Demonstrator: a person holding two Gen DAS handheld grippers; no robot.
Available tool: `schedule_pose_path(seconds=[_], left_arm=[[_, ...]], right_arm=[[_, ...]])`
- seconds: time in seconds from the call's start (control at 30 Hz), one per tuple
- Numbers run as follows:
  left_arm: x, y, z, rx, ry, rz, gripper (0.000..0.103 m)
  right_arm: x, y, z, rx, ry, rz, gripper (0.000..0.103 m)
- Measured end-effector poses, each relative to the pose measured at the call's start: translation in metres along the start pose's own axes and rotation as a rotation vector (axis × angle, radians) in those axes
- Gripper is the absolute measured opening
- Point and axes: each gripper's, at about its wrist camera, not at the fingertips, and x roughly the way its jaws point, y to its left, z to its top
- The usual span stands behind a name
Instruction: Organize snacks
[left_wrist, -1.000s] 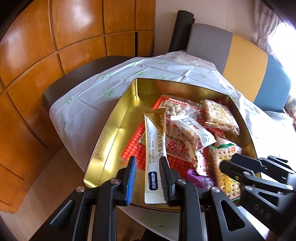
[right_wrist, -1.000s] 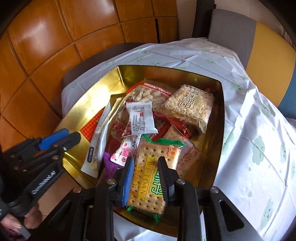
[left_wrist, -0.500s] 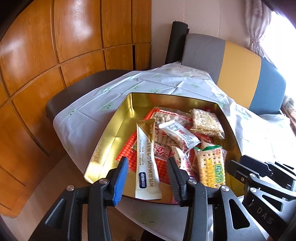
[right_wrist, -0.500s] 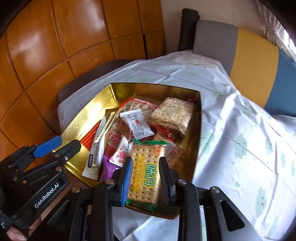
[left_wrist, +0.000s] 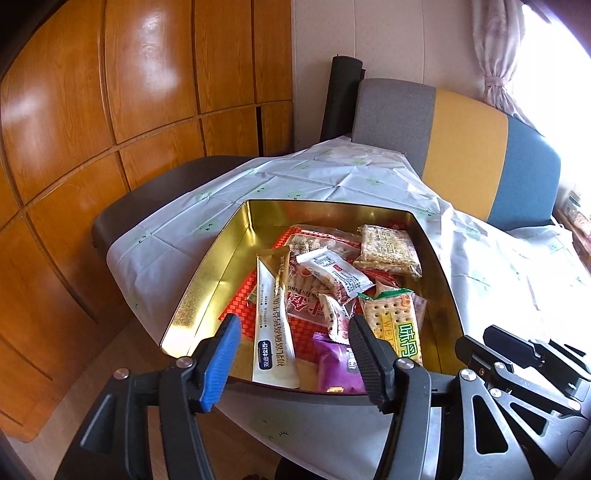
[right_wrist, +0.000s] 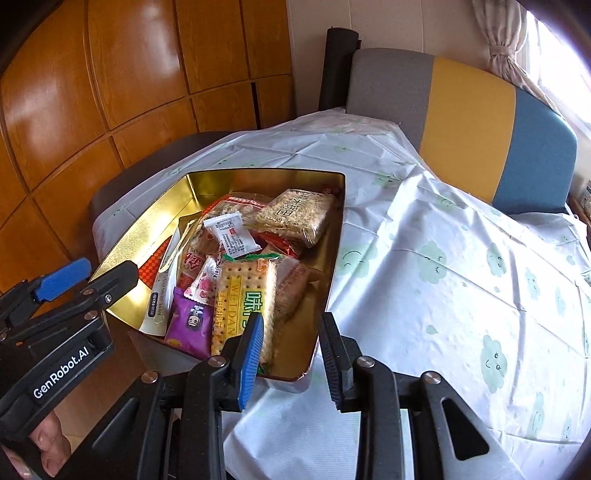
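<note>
Both grippers have drawn back from the gold tin (left_wrist: 207, 291). Left gripper (left_wrist: 293, 356) is opening, empty, beyond the white stick sachet (left_wrist: 273, 325); right gripper (right_wrist: 291, 354) stands apart, empty. Risk: the tin, overhanging the table edge beneath the fingers, could tip if knocked.

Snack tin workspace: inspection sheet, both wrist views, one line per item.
Surface: white cloud-print tablecloth.
Job's things: open gold tin holding the white stick sachet, cracker pack, purple packet, rice-crisp pack and a small white packet.
Clutter: nothing seen outside the tin.
Grippers: left gripper opening, nothing between its pads; right gripper open, empty.
Cables: nothing seen.
Surroundings: wood-panel wall, striped sofa, curtain.
</note>
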Motion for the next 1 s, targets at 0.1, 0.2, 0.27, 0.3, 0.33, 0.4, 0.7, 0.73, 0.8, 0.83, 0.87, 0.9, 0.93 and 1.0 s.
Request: schedule_pose_path(seconds=[0.1,0.2,0.27,0.3,0.33,0.4,0.7,0.73,0.8,0.83,0.87,0.9,0.93,1.0], left_arm=[[-0.0016,-0.0007,0.0004,-0.002,-0.003,0.002,0.064],[-0.0033,-0.0007,0.0008,-0.001,-0.008,0.006,0.066],[-0.0043,-0.0002,0.0007,0.001,-0.012,0.008,0.067],[-0.0046,-0.0001,0.0007,0.001,-0.013,0.008,0.067],[-0.0047,-0.0002,0.0008,0.001,-0.013,0.008,0.067],[-0.005,-0.0004,0.0007,0.001,-0.014,0.008,0.067],[-0.0062,0.0014,0.0019,0.004,-0.017,0.011,0.068],[-0.0063,0.0014,0.002,0.004,-0.017,0.011,0.068],[-0.0065,0.0017,0.0024,0.004,-0.016,0.013,0.068],[-0.0066,0.0019,0.0027,0.004,-0.016,0.013,0.068],[-0.0066,0.002,0.0028,0.004,-0.016,0.012,0.068],[-0.0066,0.002,0.0028,0.003,-0.016,0.013,0.068],[-0.0066,0.002,0.0027,0.004,-0.016,0.012,0.068],[-0.0066,0.0021,0.0028,0.004,-0.016,0.012,0.068]], right_arm=[[-0.0019,0.0,-0.0013,-0.001,-0.006,-0.006,0.031],[-0.0025,-0.0008,-0.0013,0.002,-0.009,-0.008,0.031],[-0.0035,-0.001,-0.0014,0.002,-0.012,-0.007,0.031],[-0.0038,-0.0008,-0.0013,0.002,-0.013,-0.007,0.031],[-0.0043,-0.0005,-0.0014,0.001,-0.014,-0.007,0.031],[-0.0047,0.0003,-0.0014,-0.002,-0.014,-0.006,0.031],[-0.0055,0.0009,-0.001,-0.002,-0.017,-0.007,0.031],[-0.0056,0.0011,-0.001,-0.003,-0.018,-0.007,0.031],[-0.0055,0.0012,-0.0009,-0.004,-0.018,-0.006,0.031],[-0.0055,0.0011,-0.0008,-0.004,-0.018,-0.006,0.031],[-0.0055,0.0014,-0.0008,-0.005,-0.018,-0.006,0.031],[-0.0056,0.0018,-0.0008,-0.006,-0.017,-0.006,0.031],[-0.0055,0.0021,-0.0008,-0.007,-0.017,-0.006,0.031],[-0.0057,0.0027,-0.0008,-0.007,-0.018,-0.007,0.031]])
